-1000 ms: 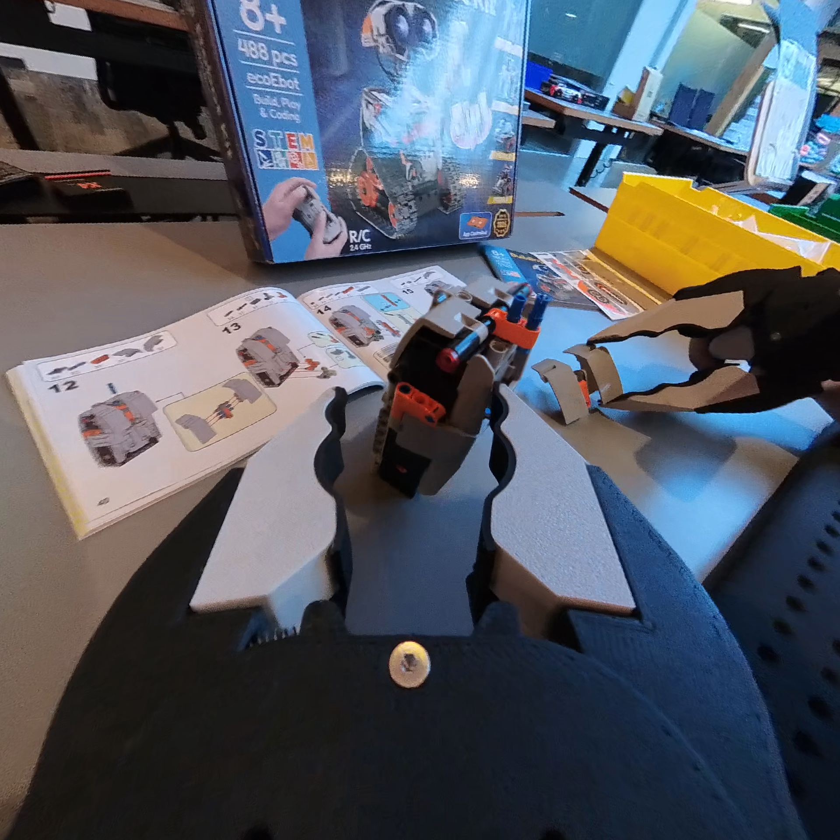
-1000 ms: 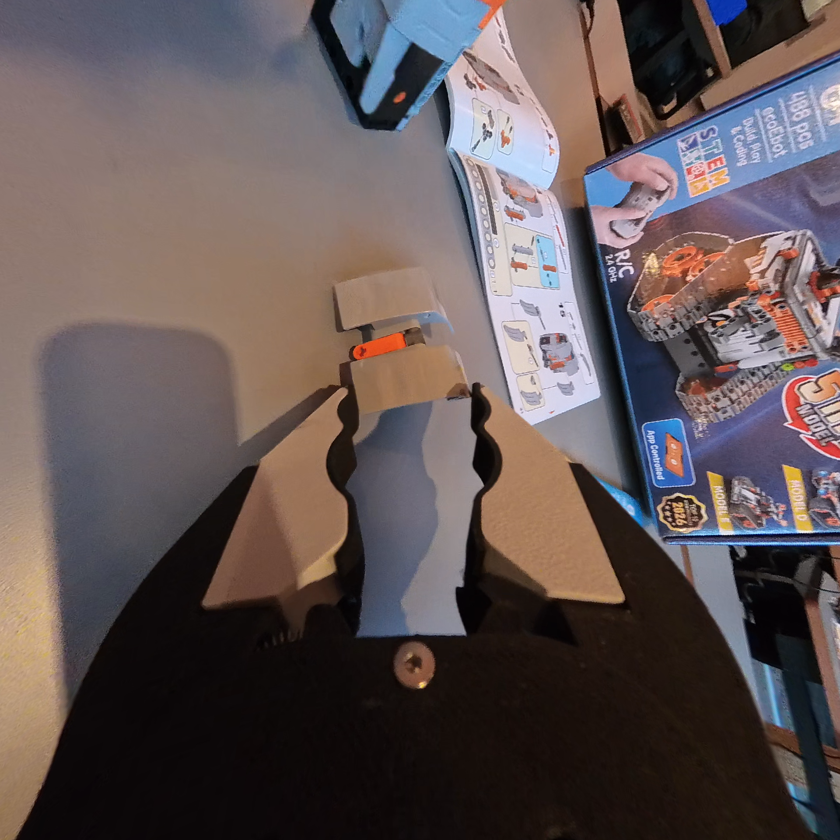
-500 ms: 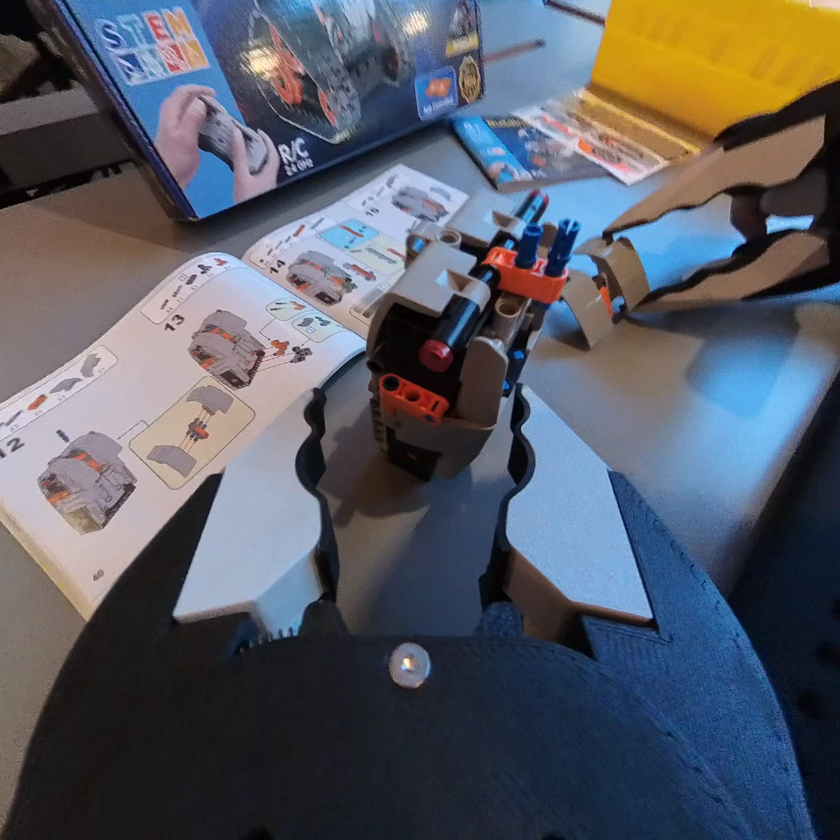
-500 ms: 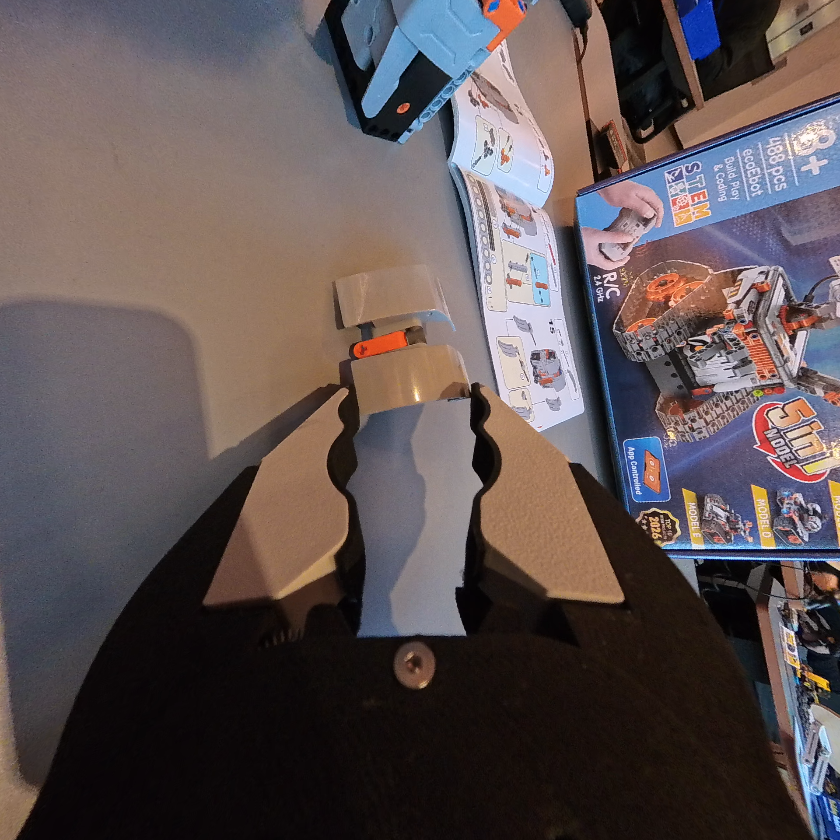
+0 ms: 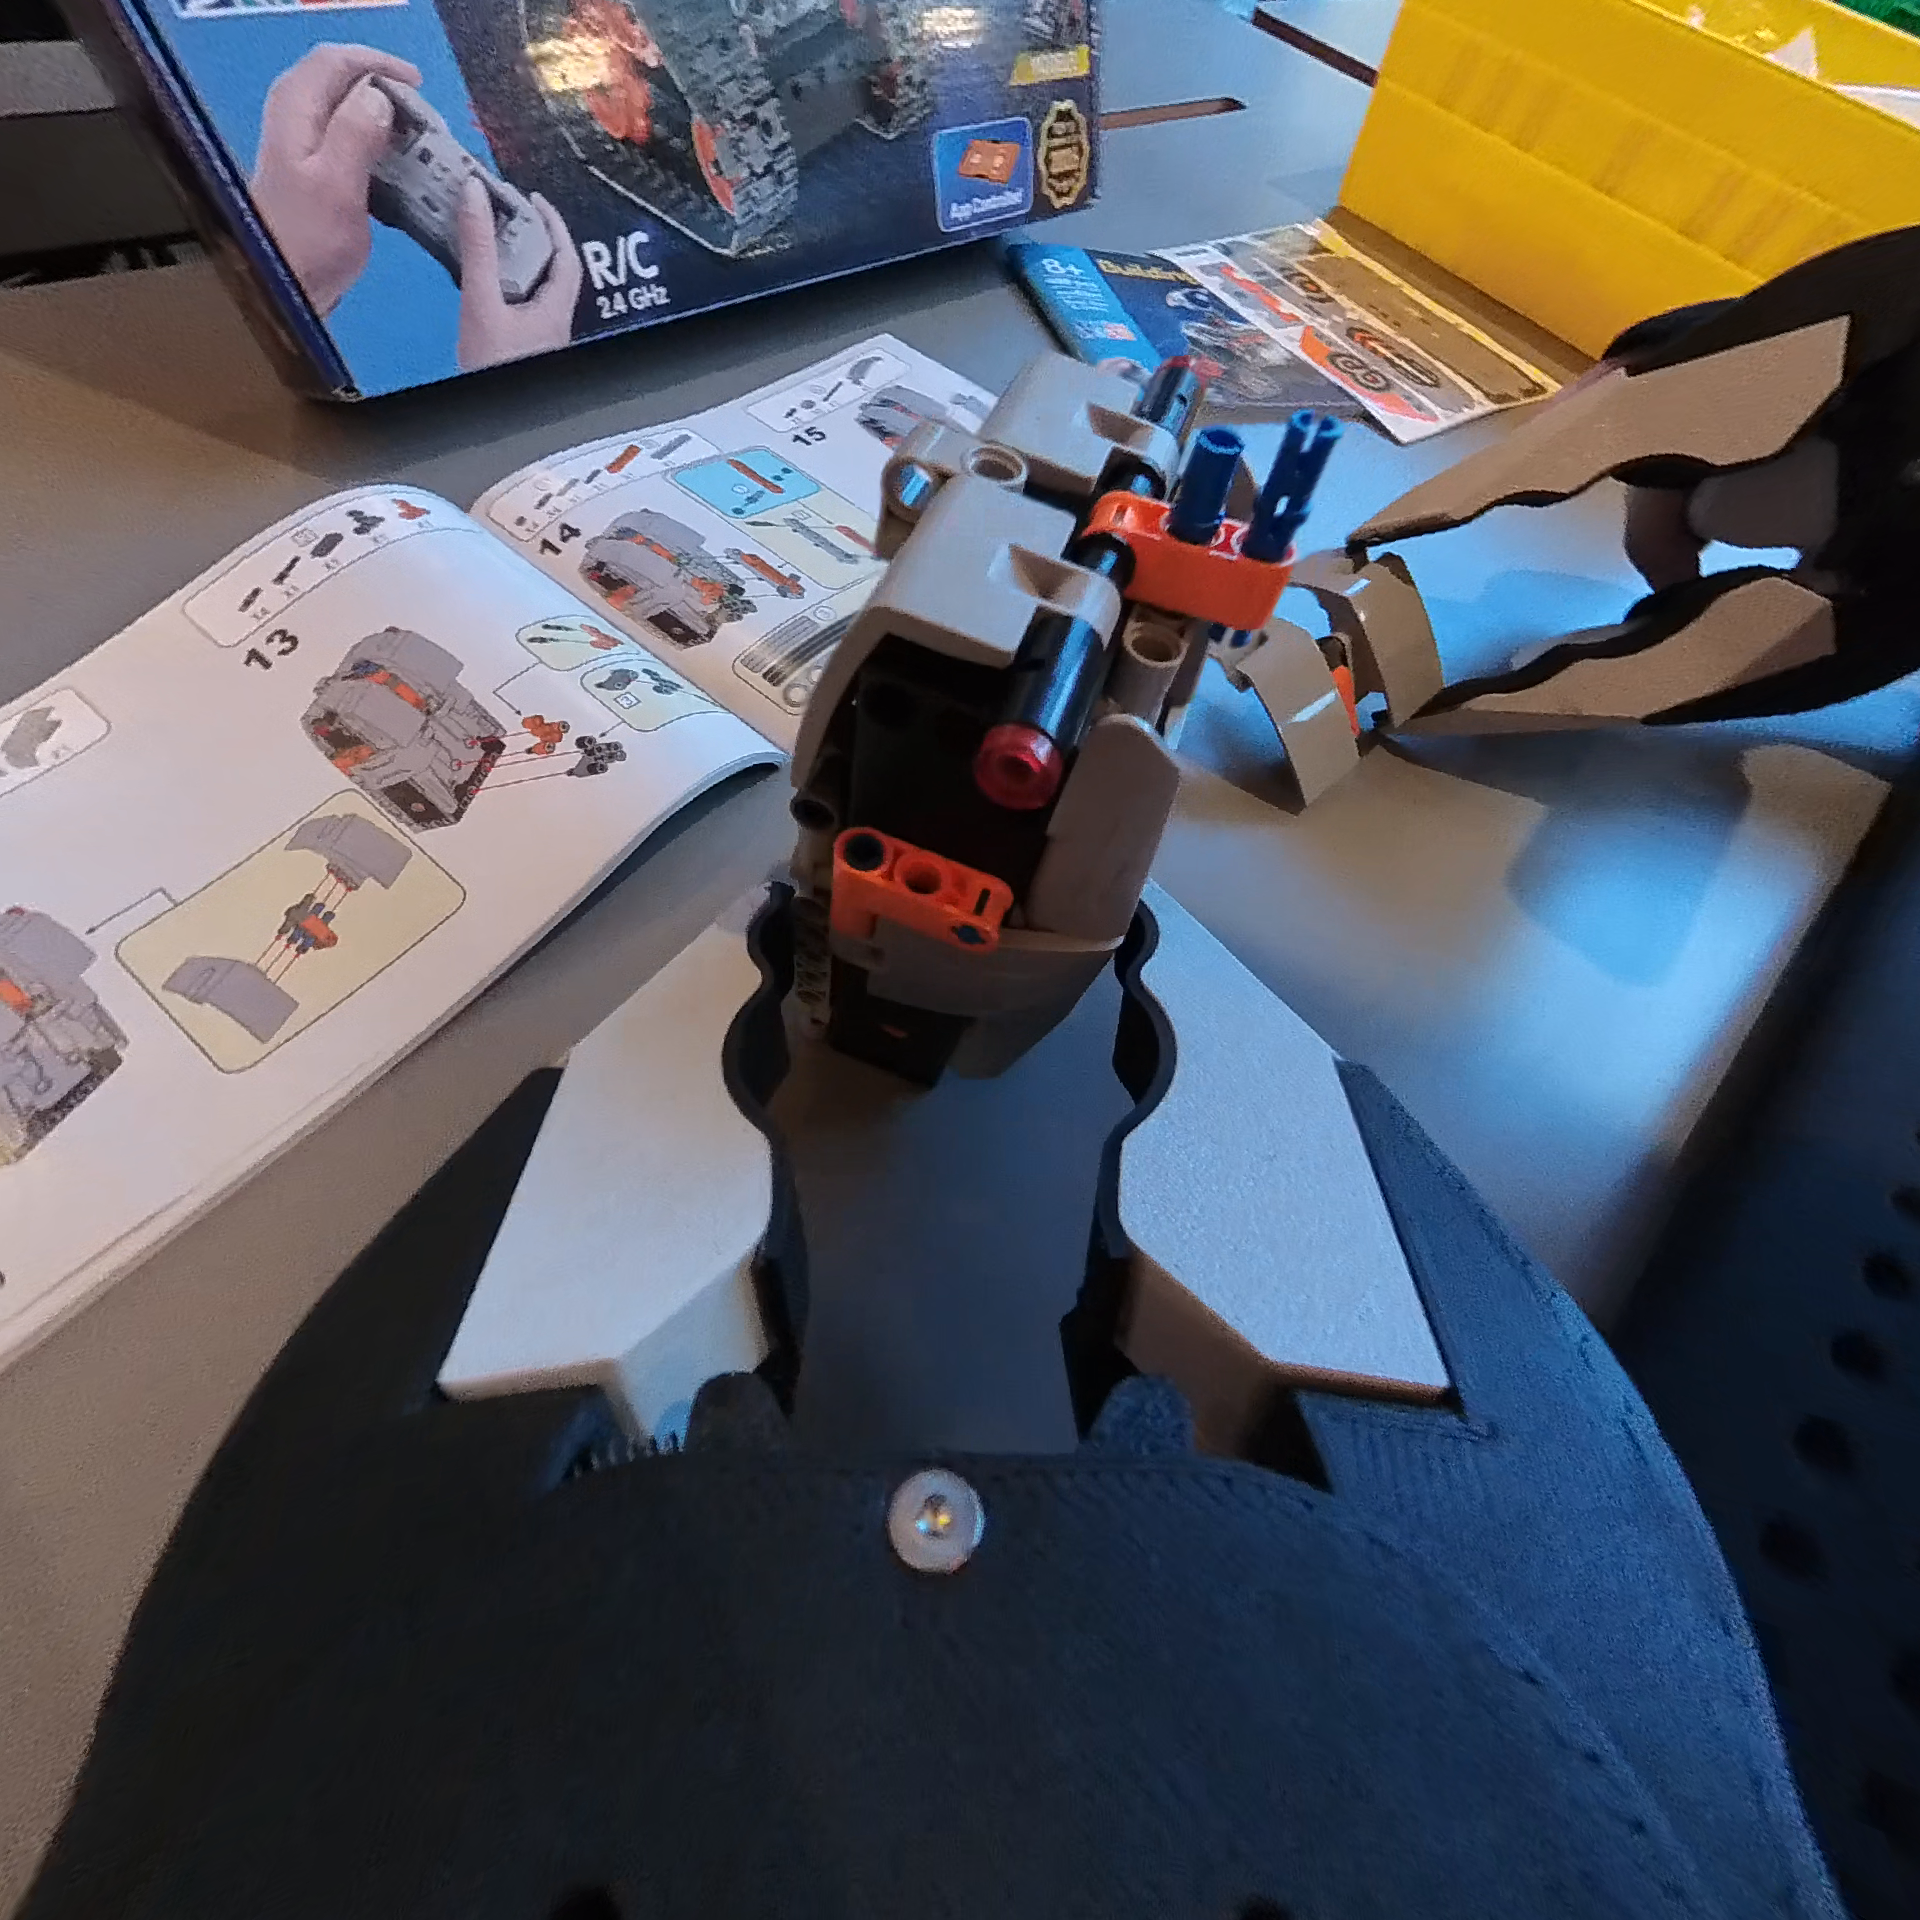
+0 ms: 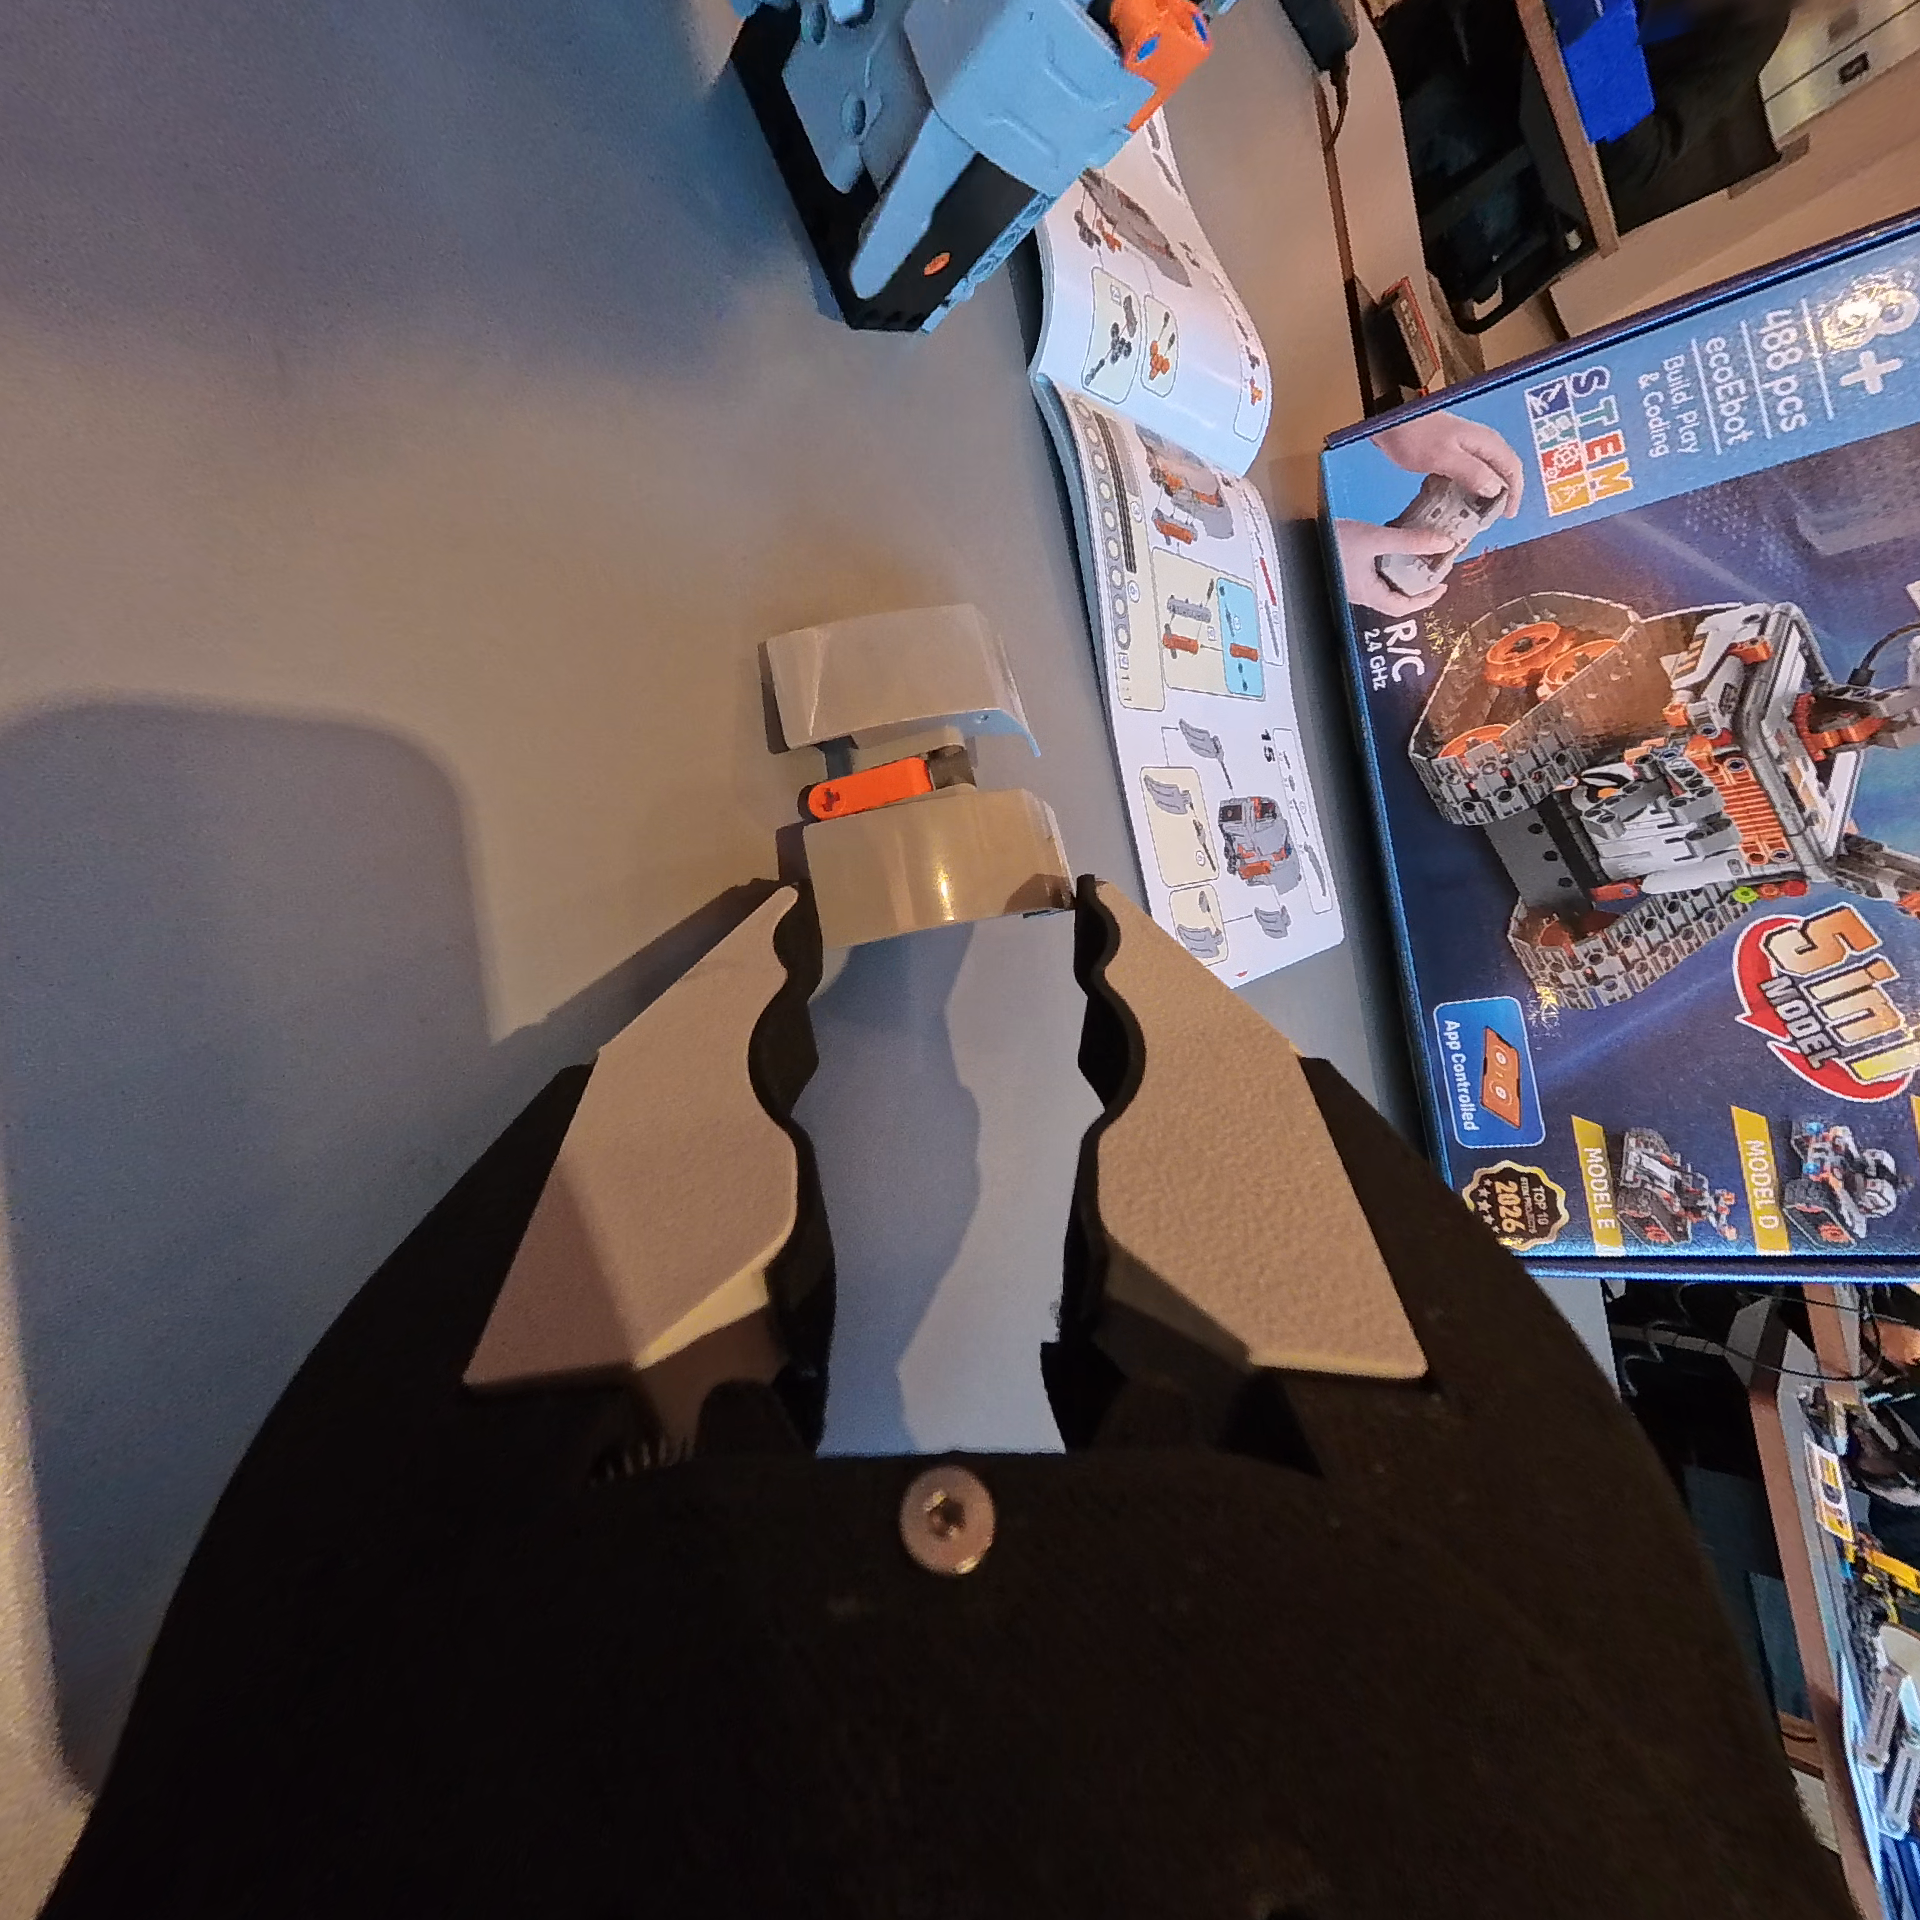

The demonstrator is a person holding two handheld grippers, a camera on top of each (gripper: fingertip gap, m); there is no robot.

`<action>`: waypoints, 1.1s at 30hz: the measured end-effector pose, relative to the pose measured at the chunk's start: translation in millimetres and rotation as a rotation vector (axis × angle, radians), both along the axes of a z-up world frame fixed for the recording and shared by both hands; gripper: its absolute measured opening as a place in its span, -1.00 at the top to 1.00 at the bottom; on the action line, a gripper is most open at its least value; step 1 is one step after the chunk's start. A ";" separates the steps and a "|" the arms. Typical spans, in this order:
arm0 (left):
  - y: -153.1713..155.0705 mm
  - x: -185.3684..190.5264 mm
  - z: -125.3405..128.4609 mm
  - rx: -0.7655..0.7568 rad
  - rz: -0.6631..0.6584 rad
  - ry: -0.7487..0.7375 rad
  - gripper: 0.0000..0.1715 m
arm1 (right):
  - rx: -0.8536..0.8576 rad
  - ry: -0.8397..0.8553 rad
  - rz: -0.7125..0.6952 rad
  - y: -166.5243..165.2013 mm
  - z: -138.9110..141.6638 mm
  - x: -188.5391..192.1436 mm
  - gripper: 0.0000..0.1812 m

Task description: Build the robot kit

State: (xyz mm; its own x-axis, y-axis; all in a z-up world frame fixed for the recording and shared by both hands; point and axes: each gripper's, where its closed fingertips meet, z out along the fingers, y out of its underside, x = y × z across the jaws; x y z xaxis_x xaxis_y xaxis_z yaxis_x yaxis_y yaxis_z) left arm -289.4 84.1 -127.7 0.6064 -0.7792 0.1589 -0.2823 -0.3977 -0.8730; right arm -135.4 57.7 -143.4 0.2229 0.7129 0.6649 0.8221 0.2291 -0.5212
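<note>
my left gripper [image 5: 951, 971] pinches the half-built brick body [image 5: 987, 707], held up off the table. my right gripper [image 6: 940, 914] squeezes the grey curved piece [image 6: 914, 790] on the table [image 6: 416, 468], not joined yet.

Open instr. booklet [image 5: 343, 790], blue kit box [image 6: 1662, 790], yellow bin [image 5: 1621, 156], grey table [image 6: 416, 468]

Brick assembly [image 5: 997, 717]: smooth, glossy moulded plastic. Curved panel piece [image 6: 914, 769]: same plastic, with highlights. Booklet [image 5: 343, 790]: matt paper. Box [image 6: 1662, 790]: glossy printed card. Table [image 6: 416, 520]: smooth matt grey surface.
</note>
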 end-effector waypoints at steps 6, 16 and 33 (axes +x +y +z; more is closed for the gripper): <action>0.4 3.0 -0.4 0.011 0.043 0.010 0.30 | -0.001 0.006 -0.004 0.7 -0.1 -0.2 0.48; 0.3 3.6 -0.3 0.007 0.031 0.002 0.30 | -0.001 0.008 -0.007 1.6 -0.2 -0.6 0.48; 0.3 4.0 -0.4 0.010 0.016 0.004 0.30 | -0.008 0.013 -0.007 1.6 -1.3 -0.1 0.52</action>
